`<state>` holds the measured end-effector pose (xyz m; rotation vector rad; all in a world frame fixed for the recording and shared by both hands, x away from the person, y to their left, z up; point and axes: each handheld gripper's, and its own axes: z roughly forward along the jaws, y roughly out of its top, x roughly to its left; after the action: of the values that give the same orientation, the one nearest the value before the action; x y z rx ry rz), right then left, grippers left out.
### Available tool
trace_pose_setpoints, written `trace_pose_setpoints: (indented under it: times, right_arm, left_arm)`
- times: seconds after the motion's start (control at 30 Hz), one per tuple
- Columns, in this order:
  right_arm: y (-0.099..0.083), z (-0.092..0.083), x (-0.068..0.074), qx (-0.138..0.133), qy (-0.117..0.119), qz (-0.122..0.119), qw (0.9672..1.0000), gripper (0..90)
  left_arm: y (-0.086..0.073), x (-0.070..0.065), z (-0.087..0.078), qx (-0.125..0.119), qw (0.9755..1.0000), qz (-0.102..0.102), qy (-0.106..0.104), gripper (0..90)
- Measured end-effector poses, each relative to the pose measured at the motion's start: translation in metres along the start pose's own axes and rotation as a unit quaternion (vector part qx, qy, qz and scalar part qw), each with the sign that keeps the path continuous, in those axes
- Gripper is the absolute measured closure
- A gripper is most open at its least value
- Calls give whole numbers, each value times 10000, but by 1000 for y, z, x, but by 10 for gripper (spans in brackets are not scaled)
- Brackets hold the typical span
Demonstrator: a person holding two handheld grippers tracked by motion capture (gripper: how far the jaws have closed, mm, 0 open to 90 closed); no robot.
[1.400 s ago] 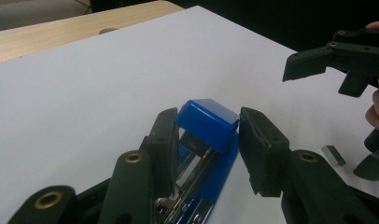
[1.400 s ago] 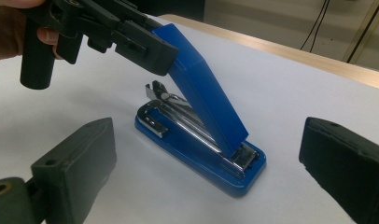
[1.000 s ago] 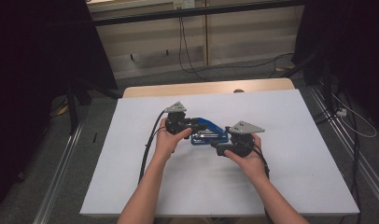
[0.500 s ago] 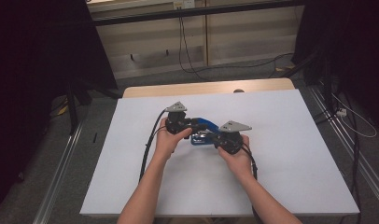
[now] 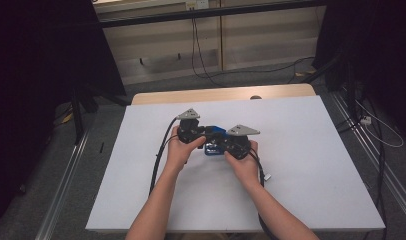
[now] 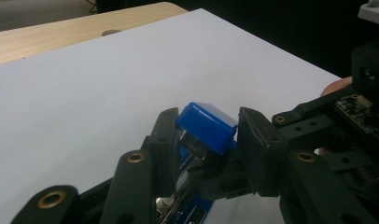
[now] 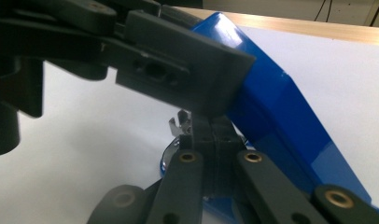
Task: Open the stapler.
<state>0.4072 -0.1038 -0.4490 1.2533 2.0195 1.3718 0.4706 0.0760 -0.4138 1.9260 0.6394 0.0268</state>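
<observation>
Blue stapler [image 5: 214, 140] held mid-tabletop [image 5: 311, 165], lid raised. Left claw [image 6: 204, 135] clamped on lid tip. Right claw [image 7: 211, 135] pressed together at metal magazine beneath, having just been closing. Judged step: opening for reload. Next: steady pull required.

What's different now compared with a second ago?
The right gripper slid left toward the blue stapler and closed its jaws at the metal part under the raised blue top. The left gripper stayed put, clamped on the stapler's top, on the white table.
</observation>
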Motion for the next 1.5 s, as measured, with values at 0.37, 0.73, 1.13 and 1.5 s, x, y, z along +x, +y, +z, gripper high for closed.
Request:
trace_pose_setpoints:
  times: [0.37, 0.73, 1.13, 1.5]
  right_arm:
    - [-5, 9, 1, -106, -152, 87, 9998, 900]
    - [-6, 14, 2, -141, -280, 190, 9993, 900]
    - [-7, 14, 5, -279, -344, 236, 9987, 900]
    - [-5, 11, 7, -395, -399, 212, 9982, 900]
  left_arm:
    - [0, -1, 0, -2, 10000, 19, 30, 599]
    - [-1, -1, 0, -25, 10000, -14, 41, 597]
    - [-3, 2, -5, -41, 10000, 23, 22, 592]
    - [-4, 2, -12, -46, 9999, -84, 84, 558]
